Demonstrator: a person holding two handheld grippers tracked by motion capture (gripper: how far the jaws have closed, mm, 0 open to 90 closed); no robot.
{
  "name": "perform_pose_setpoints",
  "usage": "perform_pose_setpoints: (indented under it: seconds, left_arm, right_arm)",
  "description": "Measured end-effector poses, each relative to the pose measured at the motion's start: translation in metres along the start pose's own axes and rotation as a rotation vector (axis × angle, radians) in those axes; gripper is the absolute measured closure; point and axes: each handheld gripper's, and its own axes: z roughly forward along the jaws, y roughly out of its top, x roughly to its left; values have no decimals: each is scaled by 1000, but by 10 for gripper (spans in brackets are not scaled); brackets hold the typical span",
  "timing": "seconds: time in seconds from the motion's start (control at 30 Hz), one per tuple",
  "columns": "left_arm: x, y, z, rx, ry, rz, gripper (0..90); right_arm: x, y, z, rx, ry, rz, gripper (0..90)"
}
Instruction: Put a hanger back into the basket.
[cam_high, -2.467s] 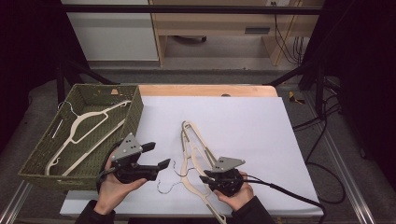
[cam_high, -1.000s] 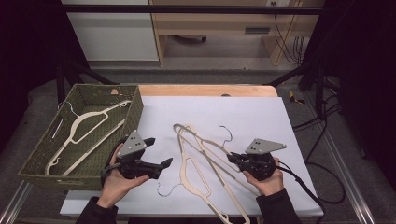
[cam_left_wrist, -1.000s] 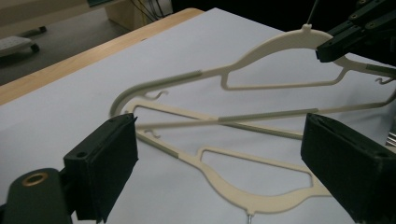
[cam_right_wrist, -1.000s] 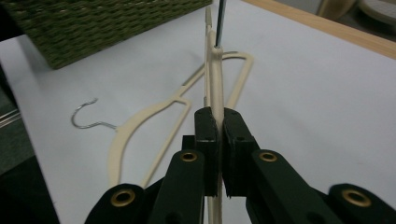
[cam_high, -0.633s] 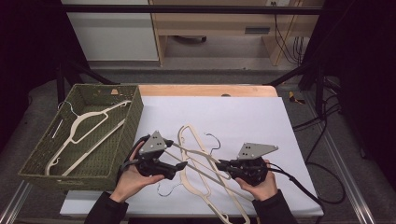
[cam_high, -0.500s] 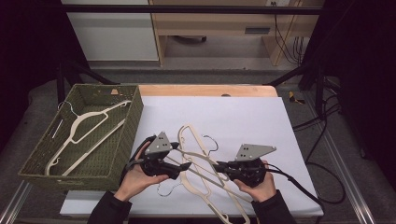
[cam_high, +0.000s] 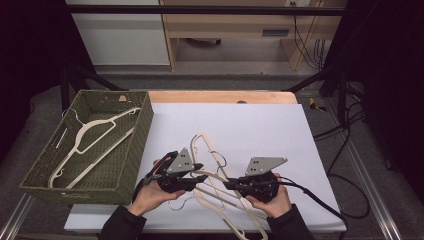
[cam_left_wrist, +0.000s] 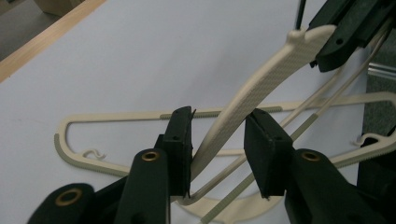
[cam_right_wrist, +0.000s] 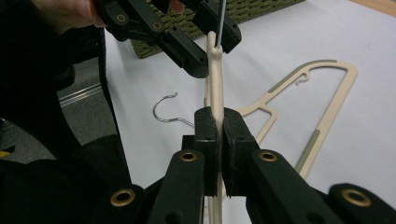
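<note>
While clamped, hanger (cam_left_wrist: 243, 100) between left tool (cam_left_wrist: 218, 140) jaws.

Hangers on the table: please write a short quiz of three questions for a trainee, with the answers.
1. True or false: the right gripper is shut on the raised hanger.
2. Where does the green basket stand? A: left of the white sheet. B: right of it. C: in the middle of it.
3. What passes between the jaws of the left gripper?

Key: 1. True. 2. A. 3. The raised hanger. The jaws have just been closing around its arm, but a gap remains at one pad, so this is no grip yet.
</note>
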Motion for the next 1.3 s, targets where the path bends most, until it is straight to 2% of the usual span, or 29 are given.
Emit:
perform_pose_setpoints:
  seconds: [0.17, 0.3, 0.47, 0.63, 0.7, 0.73, 0.77, 0.83, 0.87, 0.97, 1.17, 1.3]
  left_arm:
    - [-3, 1, -2, 34, 7, 18, 679]
    - [-7, 1, -3, 47, -19, 12, 748]
    - [-11, 1, -3, 57, -37, -4, 780]
    - [-14, 1, -2, 70, -74, -15, 822]
    - [-15, 1, -2, 64, -85, -20, 838]
    - [-16, 0, -2, 49, -94, -37, 844]
    - [-16, 0, -3, 54, -99, -32, 853]
    - [-17, 0, -4, 54, -70, -37, 865]
    - [-16, 0, -5, 56, -56, -49, 866]
    - [-10, -4, -9, 35, -49, -95, 866]
    - [-5, -6, -19, 10, 9, -146, 866]
    - [0, -6, -29, -9, 33, -171, 866]
  right_arm:
    - [0, 0, 0, -5, 3, -1, 850]
    - [0, 0, -2, -35, -65, -18, 795]
    - [0, 0, -2, -56, -120, -29, 733]
    - [-1, -2, 1, -55, -179, -40, 612]
    - [-1, -2, 2, -63, -192, -45, 571]
    - [-1, -2, 2, -66, -201, -48, 560]
    - [-1, -2, 1, -70, -216, -53, 541]
    - [-2, -2, -1, -86, -248, -63, 480]
    - [-3, -2, -2, -91, -248, -60, 468]
    - [-5, -3, -8, -131, -258, -37, 384]
    - [-18, -10, -26, -224, -285, 58, 266]
    - [-26, -15, -35, -245, -320, 99, 220]
